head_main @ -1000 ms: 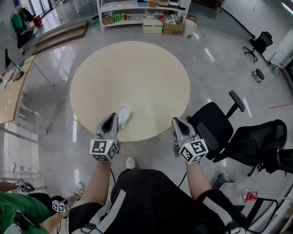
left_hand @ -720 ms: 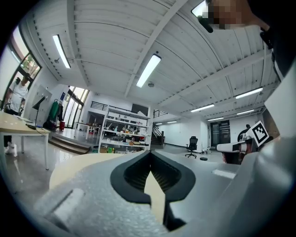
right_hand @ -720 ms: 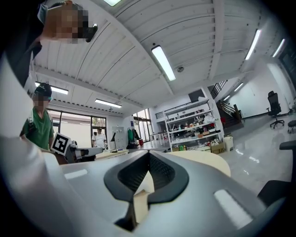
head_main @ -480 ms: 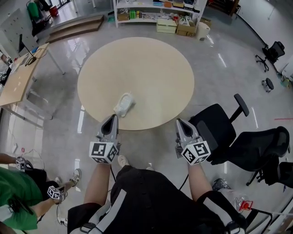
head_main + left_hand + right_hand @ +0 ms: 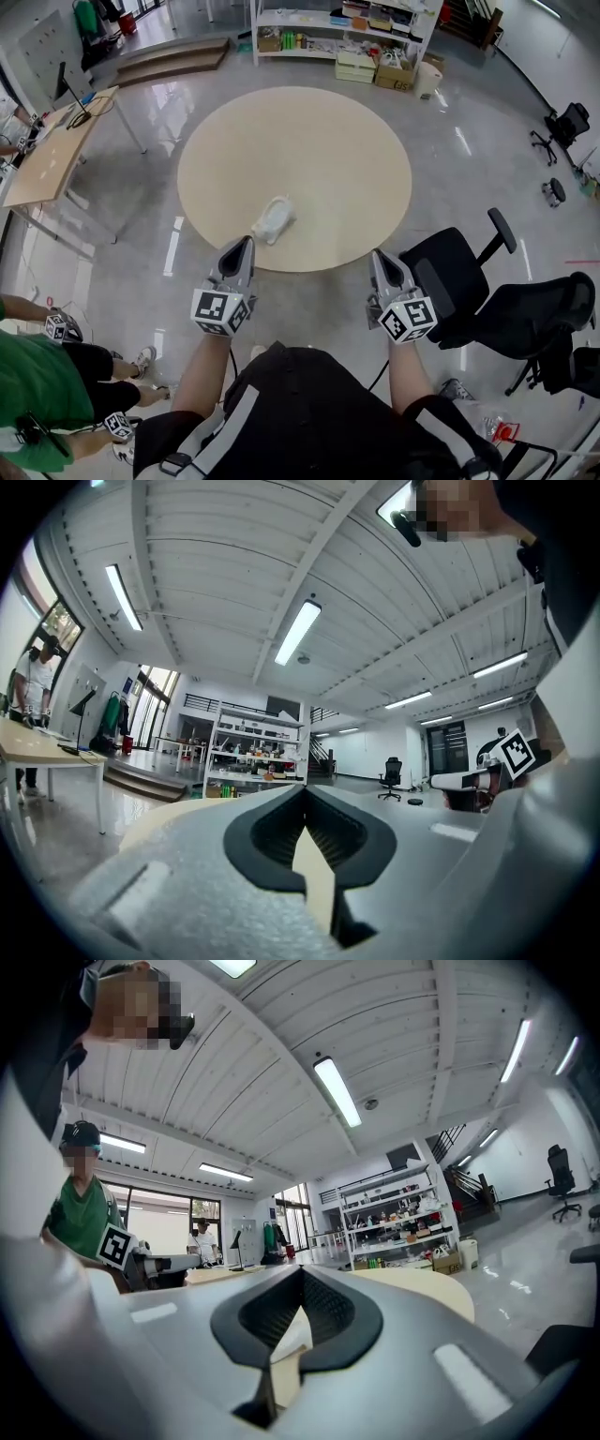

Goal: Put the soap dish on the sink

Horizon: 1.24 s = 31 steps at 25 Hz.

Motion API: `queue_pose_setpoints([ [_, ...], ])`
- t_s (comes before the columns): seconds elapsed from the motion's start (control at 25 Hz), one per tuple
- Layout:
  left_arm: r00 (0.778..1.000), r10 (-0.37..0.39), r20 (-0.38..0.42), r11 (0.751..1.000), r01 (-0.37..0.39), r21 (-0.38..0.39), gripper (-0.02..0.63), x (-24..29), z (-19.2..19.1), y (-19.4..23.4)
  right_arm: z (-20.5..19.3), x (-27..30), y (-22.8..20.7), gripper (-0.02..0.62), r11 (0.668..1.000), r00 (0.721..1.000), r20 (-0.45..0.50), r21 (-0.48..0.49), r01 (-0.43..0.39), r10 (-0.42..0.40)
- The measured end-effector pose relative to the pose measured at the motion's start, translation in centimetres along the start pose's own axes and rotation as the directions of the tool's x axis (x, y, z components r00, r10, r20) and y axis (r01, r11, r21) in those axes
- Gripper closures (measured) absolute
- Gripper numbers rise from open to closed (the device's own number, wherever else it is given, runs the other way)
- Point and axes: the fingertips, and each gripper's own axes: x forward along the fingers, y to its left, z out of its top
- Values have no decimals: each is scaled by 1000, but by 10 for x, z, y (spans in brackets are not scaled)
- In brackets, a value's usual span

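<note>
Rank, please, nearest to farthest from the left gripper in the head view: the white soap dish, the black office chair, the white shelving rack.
1. White soap dish, just ahead of the left gripper.
2. Black office chair, to the right.
3. White shelving rack, across the room.

Your soap dish (image 5: 274, 218) lies on the surface (image 5: 319, 131), close to its near edge and left of the middle. Your left tongs (image 5: 247, 244) sit just off that near edge, right before the dish. Your right tongs (image 5: 377, 256) sit off the near right edge. An office chair (image 5: 448, 279) stands beside them on your right. A shelf unit (image 5: 342, 19) stands beyond the far edge, and a desk (image 5: 58, 148) stands off to the left.
</note>
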Motion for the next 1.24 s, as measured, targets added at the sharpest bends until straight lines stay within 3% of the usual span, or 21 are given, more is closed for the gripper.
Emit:
queue_pose_setpoints([
  [0.36,1000,-2,12,1000,2,-10,606,-20,9,29,-1,16,35,589,1000,1000,1,-12,-4,4],
  [1.24,999,-40,14,999,40,-8,606,-11,8,29,-2,18,38,589,1000,1000,3,-10,18,-17],
])
